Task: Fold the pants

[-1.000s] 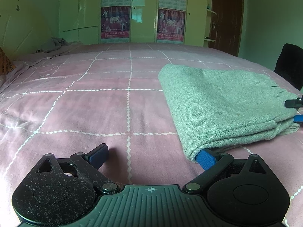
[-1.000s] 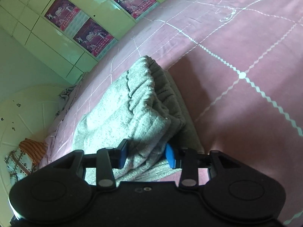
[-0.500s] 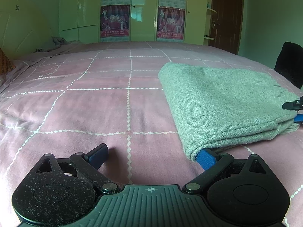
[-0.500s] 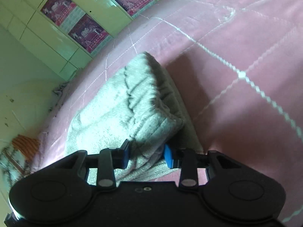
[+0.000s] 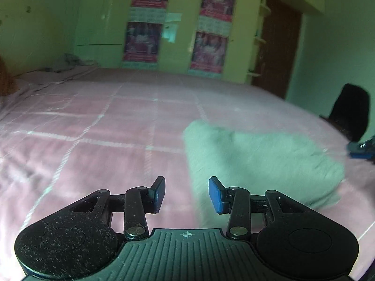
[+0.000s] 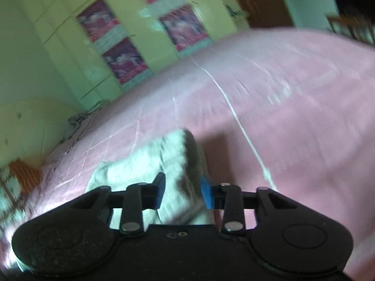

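Observation:
The grey pants (image 5: 257, 157) lie folded in a thick stack on the pink bed. In the left wrist view my left gripper (image 5: 186, 194) hangs above the bed at the stack's near left corner, jaws apart and empty. The right gripper (image 5: 361, 148) shows at that view's right edge, past the stack's far end. In the right wrist view the pants (image 6: 145, 164) lie below and ahead of my right gripper (image 6: 181, 193). Its jaws stand apart with nothing between the pads. Both views are blurred.
The pink checked bedspread (image 5: 98, 140) stretches all around the stack. A crumpled grey cloth (image 5: 68, 61) lies at the far left by the wall. Cupboards with posters (image 5: 143, 39) stand behind the bed. A dark chair (image 5: 351, 112) stands at the right edge.
Both grippers have lifted up and back from the stack. The left jaws have narrowed and its right finger has left the fold. The right gripper has pulled off the pants' end.

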The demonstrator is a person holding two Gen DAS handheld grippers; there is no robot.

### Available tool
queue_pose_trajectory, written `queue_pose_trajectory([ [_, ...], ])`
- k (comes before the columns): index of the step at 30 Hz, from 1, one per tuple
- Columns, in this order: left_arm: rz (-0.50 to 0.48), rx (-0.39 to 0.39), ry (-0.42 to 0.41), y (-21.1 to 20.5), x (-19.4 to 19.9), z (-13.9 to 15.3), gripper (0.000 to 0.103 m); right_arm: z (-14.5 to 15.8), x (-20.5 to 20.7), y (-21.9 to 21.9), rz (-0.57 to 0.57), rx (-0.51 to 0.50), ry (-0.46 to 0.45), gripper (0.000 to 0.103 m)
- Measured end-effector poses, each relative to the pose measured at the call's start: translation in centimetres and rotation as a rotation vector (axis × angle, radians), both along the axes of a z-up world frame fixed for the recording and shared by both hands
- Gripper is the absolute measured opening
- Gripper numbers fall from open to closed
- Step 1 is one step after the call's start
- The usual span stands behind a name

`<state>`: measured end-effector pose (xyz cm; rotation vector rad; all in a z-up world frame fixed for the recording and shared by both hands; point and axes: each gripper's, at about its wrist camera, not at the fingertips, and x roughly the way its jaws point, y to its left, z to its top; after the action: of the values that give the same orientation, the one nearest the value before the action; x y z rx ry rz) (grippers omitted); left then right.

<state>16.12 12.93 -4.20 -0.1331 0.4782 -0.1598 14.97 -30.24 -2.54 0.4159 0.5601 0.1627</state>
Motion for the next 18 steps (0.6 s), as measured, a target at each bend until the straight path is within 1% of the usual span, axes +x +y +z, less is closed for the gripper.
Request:
queue_pose_trajectory([
  [2, -0.051, -0.028, -0.002, -1.8, 2.1, 0.6, 0.041, 0.7, 1.5, 1.6, 0.062, -0.079, -0.033, 0.024],
  [3, -0.088, -0.042, 0.029, -2.8, 3.4, 0.5, 0.041, 0.8, 2.2, 2.6, 0.094, -0.114, -0.045, 0.024],
  [5, -0.129, -0.045, 0.123, -4.2, 5.9, -0.9, 0.041, 0.1, 3.2, 4.8, 0.160, -0.209, -0.053, 0.021],
  [6, -0.148, -0.029, 0.222, -4.8, 7.4, -2.3, 0.041, -0.7, 4.0, 5.8, 0.192, -0.272, -0.036, 0.019],
  [7, -0.155, -0.020, 0.250, -5.1, 8.0, -3.0, 0.041, -1.7, 4.8, 6.8, 0.212, -0.344, 0.007, 0.018],
  [8, -0.158, -0.020, 0.244, -5.0, 8.1, -2.7, 0.041, -3.1, 5.8, 7.3, 0.218, -0.411, 0.068, 0.018],
  [9, -0.169, -0.018, 0.241, -4.9, 8.2, -2.0, 0.041, -3.8, 6.0, 7.2, 0.227, -0.421, 0.090, 0.018],
  [11, -0.166, -0.005, 0.189, -4.6, 8.7, -0.6, 0.041, -2.9, 6.5, 6.7, 0.237, -0.388, 0.107, 0.017],
  [14, -0.150, -0.018, 0.168, -4.9, 11.6, 1.0, 0.041, -0.3, 7.1, 6.5, 0.226, -0.367, 0.006, 0.025],
  [15, -0.145, -0.021, 0.172, -5.2, 13.0, 1.1, 0.042, 0.2, 7.9, 6.6, 0.219, -0.367, -0.006, 0.025],
  [17, -0.142, -0.013, 0.223, -5.7, 15.7, 0.4, 0.070, 0.5, 10.1, 7.1, 0.201, -0.369, 0.010, 0.027],
  [18, -0.138, 0.007, 0.277, -6.2, 17.0, -0.7, 0.099, 0.1, 11.2, 7.3, 0.196, -0.370, 0.029, 0.029],
])
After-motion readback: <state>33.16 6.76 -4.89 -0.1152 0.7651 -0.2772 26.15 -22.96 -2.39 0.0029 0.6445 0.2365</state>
